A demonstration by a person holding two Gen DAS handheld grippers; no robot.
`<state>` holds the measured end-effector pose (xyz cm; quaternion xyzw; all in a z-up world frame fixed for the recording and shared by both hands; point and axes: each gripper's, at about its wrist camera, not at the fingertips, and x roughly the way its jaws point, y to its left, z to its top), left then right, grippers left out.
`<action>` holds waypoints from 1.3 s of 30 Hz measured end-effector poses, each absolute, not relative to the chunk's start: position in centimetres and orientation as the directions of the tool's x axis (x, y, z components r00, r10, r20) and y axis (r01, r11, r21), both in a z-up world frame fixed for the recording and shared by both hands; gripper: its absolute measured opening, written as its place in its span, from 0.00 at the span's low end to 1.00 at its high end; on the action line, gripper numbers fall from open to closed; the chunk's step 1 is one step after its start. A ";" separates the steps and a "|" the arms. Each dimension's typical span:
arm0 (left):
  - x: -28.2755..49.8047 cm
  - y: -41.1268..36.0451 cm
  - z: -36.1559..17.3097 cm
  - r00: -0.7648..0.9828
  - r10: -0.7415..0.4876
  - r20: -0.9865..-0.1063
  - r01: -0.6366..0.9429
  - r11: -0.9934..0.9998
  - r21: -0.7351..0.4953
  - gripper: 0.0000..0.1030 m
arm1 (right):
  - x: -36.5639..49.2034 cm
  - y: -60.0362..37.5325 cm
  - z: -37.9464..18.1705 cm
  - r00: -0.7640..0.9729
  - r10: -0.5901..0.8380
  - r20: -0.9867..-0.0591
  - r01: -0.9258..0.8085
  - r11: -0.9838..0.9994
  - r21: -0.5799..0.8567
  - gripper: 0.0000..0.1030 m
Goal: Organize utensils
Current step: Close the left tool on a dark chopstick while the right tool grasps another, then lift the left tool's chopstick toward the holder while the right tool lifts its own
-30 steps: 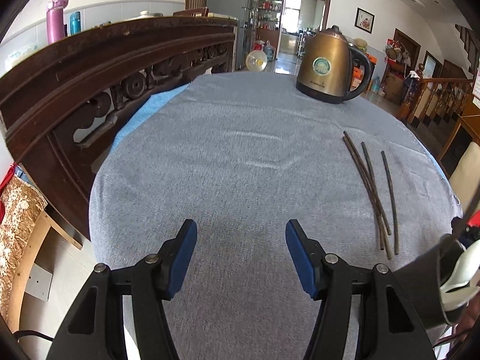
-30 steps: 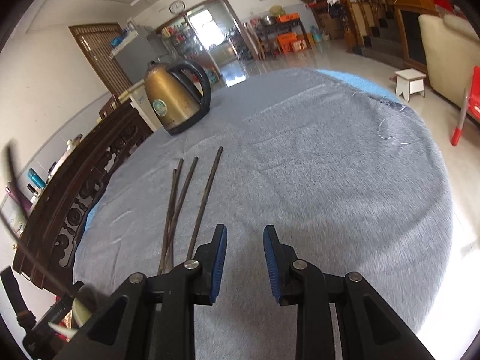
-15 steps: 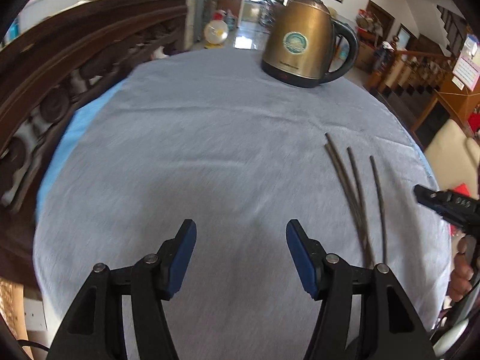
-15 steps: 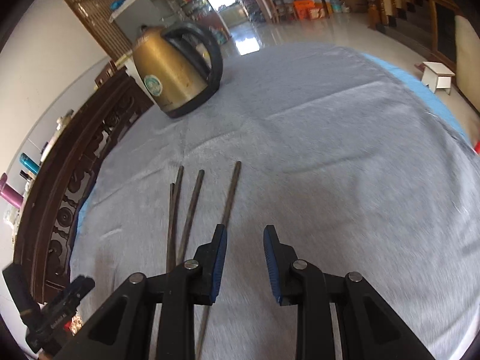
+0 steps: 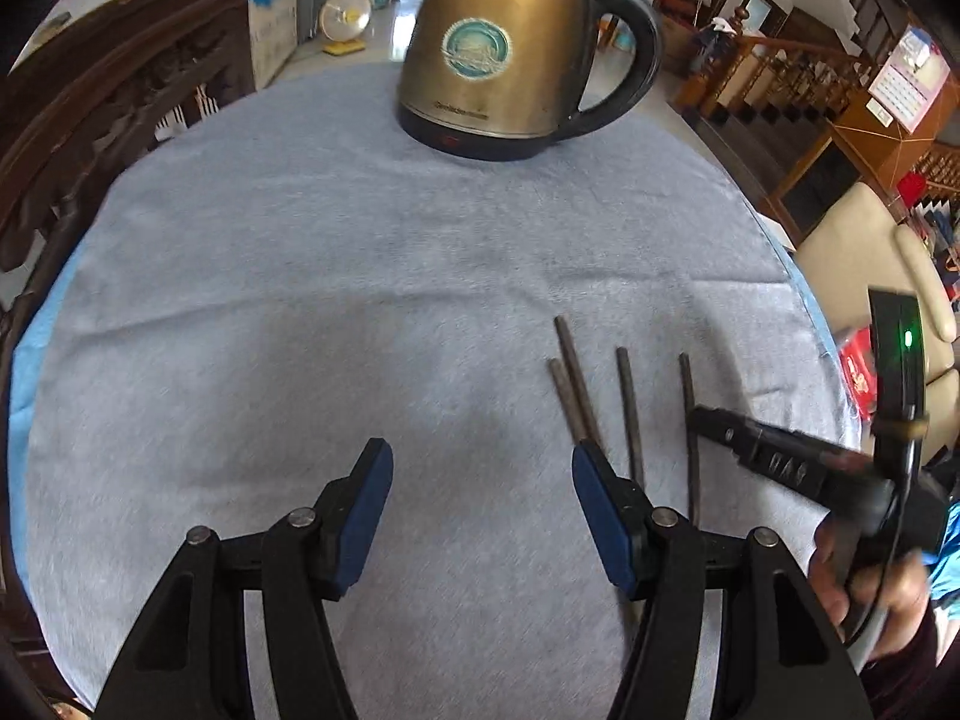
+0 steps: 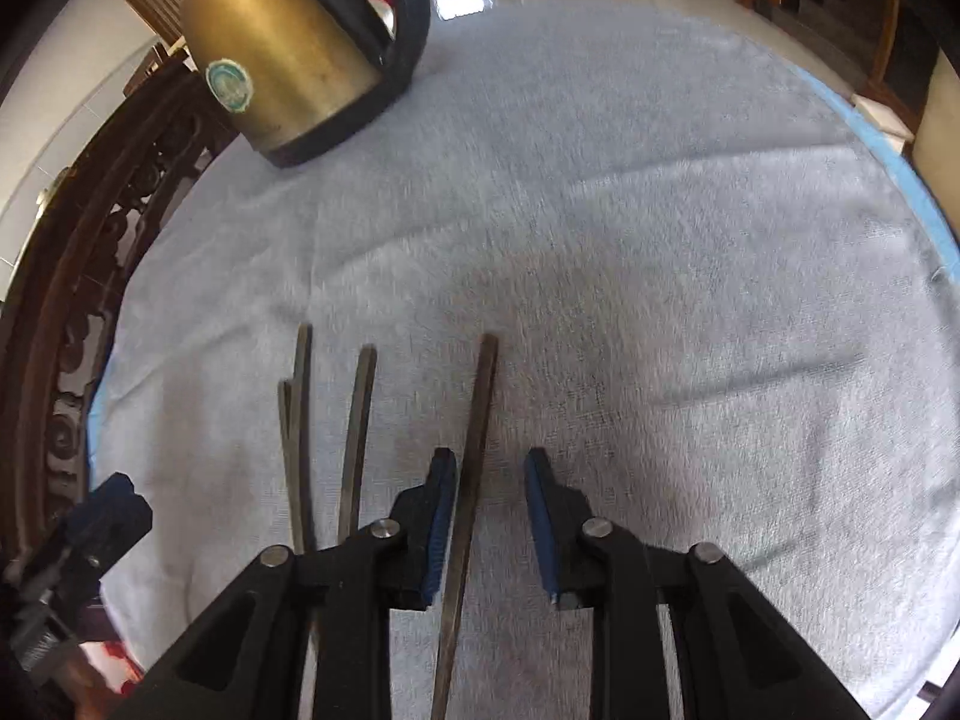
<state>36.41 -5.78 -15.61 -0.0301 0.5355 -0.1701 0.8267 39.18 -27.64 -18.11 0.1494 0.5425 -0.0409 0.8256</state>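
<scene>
I see a brass-coloured kettle (image 5: 498,54) with a black handle standing at the far side of my table (image 5: 300,276), which wears a grey cloth; a carved dark wooden bench (image 6: 72,276) sits alongside.

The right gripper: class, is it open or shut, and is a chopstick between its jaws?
Open. The right gripper has been closing; a chopstick lies between its jaws, with a gap beside the right pad.

Four dark chopsticks (image 5: 627,402) and one brass-coloured kettle (image 5: 498,42) sit on one cloth-covered counter (image 5: 300,276); two grippers (image 5: 480,510) show.
</scene>
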 end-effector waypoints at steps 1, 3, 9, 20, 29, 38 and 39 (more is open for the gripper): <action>36.8 -5.9 -15.6 0.362 -0.314 -0.878 0.246 0.940 -0.235 0.61 | 39.2 -27.4 -18.1 0.405 0.088 -0.910 0.221 0.957 0.190 0.17; 37.8 -6.6 -15.7 0.342 -0.315 -0.885 0.241 0.940 -0.241 0.61 | 39.2 -26.8 -18.1 0.413 0.075 -0.908 0.180 0.970 0.162 0.10; 40.8 -9.6 -16.3 0.296 -0.344 -0.891 0.234 0.930 -0.282 0.61 | 38.6 -28.2 -18.1 0.420 0.034 -0.907 0.168 0.979 0.114 0.07; 43.9 -13.4 -19.3 0.248 -0.270 -0.930 0.231 0.949 -0.214 0.44 | 37.9 -30.9 -17.8 0.432 0.105 -0.896 0.156 0.970 0.189 0.07; 44.3 -14.9 -19.6 0.270 -0.227 -0.936 0.283 0.948 -0.148 0.32 | 37.1 -31.9 -17.8 0.427 0.146 -0.893 0.157 0.960 0.232 0.08; 43.5 -15.8 -19.7 0.273 -0.231 -0.934 0.324 0.936 -0.136 0.07 | 38.2 -31.4 -18.0 0.414 0.124 -0.902 0.154 0.967 0.204 0.10; 43.4 -15.7 -19.8 0.277 -0.233 -0.932 0.321 0.937 -0.139 0.07 | 38.2 -31.2 -17.9 0.417 0.111 -0.902 0.152 0.970 0.190 0.09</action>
